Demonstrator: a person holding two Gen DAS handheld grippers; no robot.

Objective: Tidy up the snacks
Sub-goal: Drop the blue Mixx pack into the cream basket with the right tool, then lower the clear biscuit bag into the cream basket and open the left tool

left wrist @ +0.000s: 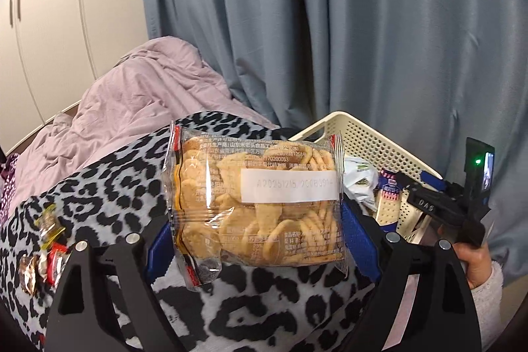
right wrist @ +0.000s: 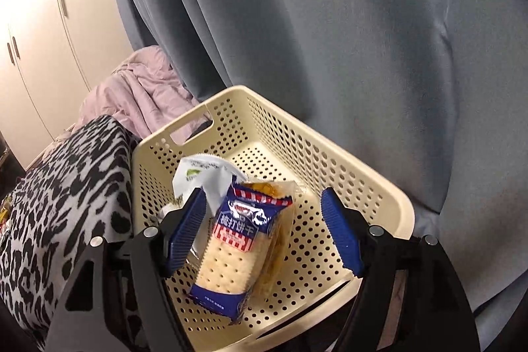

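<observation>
Cream basket (right wrist: 379,200) under wide right fingers (right wrist: 340,230); left fingers (left wrist: 354,240) grip chips (left wrist: 257,200).

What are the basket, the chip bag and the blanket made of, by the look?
Basket: looks like moulded cream plastic, matte; regular punched holes and a cut-out handle. Chip bag, held in the left gripper: thin clear glossy film; glare streaks, crimped end seals, chips visible through it. Blanket: probably soft fleece or plush, leopard print, no shine; the weave is too blurred to confirm.
</observation>
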